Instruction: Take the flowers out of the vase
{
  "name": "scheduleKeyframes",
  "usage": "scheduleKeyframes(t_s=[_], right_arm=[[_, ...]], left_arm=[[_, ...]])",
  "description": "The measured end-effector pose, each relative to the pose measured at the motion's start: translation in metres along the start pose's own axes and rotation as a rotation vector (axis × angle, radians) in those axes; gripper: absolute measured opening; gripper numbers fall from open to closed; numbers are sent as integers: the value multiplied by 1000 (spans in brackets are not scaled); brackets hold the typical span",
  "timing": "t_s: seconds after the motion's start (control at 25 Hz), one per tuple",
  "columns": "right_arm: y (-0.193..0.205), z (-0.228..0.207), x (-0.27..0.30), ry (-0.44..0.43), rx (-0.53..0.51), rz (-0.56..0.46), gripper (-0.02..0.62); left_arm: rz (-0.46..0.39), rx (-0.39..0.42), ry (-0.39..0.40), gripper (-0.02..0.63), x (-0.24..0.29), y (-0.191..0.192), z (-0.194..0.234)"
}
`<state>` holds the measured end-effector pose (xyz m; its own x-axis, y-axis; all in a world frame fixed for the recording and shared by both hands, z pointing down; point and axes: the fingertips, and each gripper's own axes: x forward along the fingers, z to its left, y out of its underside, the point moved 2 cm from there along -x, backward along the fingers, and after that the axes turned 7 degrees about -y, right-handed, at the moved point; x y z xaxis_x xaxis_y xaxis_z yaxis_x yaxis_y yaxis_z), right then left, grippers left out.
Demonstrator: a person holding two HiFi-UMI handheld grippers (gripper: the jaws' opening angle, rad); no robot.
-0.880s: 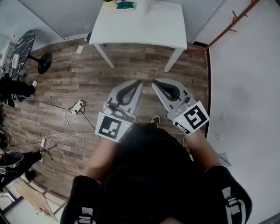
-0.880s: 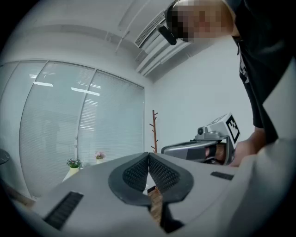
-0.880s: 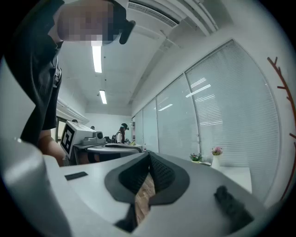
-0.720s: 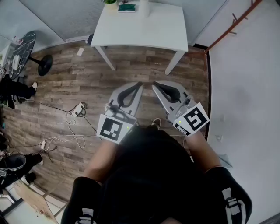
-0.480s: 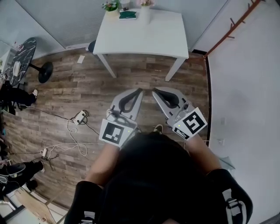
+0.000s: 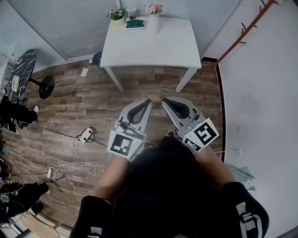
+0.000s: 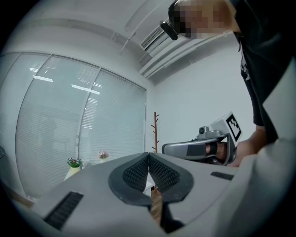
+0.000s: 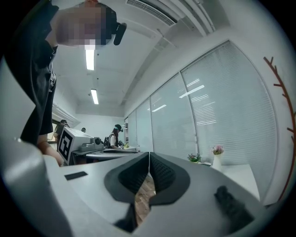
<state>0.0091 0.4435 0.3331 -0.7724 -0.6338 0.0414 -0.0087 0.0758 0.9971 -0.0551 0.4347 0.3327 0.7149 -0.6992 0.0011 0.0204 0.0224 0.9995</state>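
**Q:** Jaw state recorded?

**A:** Left gripper (image 7: 148,154) and right gripper (image 8: 149,153): jaws are pressed together on both, and nothing is held. Both are held level over the floor, well apart from the table (image 6: 153,46).

**Q:** Flowers located?

**A:** The pink flowers (image 6: 154,8) are seen in the white vase (image 6: 153,21), at the middle of the table's far edge. A potted plant (image 6: 116,14) is noted toward the far left corner.

**Q:** Risks noted?

**A:** 2 are judged likely. If the jaws are not opened before the stems are reached, the blooms could be crushed or the vase shoved over. If the stems are pulled with the vase unsteadied, it could be lifted and tipped onto the green object (image 6: 135,22) just beside it.
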Motion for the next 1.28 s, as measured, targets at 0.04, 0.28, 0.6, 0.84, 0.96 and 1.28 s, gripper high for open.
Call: scheduleKeyframes(t_s=[0.04,0.28,0.6,0.84,0.96,1.28], right_arm=[[-1,-4,3,3,0,-2,20],[0,-32,22,-1,2,-7,20],[-5,-104,55,-39,-10,-19,20],[-12,-162,72,-83,-3,-15,20],[-15,-189,82,-104,-3,-13,20],[-21,-254,91,-153,8,-21,20]], left_arm=[[-2,-1,2,12,3,0,3],[-6,-5,1,12,29,1,24],[-4,11,-27,12,96,-1,62],[10,7,-55,12,154,-3,82],[11,1,-71,12,182,-6,92],[24,10,-109,12,246,-7,104]])
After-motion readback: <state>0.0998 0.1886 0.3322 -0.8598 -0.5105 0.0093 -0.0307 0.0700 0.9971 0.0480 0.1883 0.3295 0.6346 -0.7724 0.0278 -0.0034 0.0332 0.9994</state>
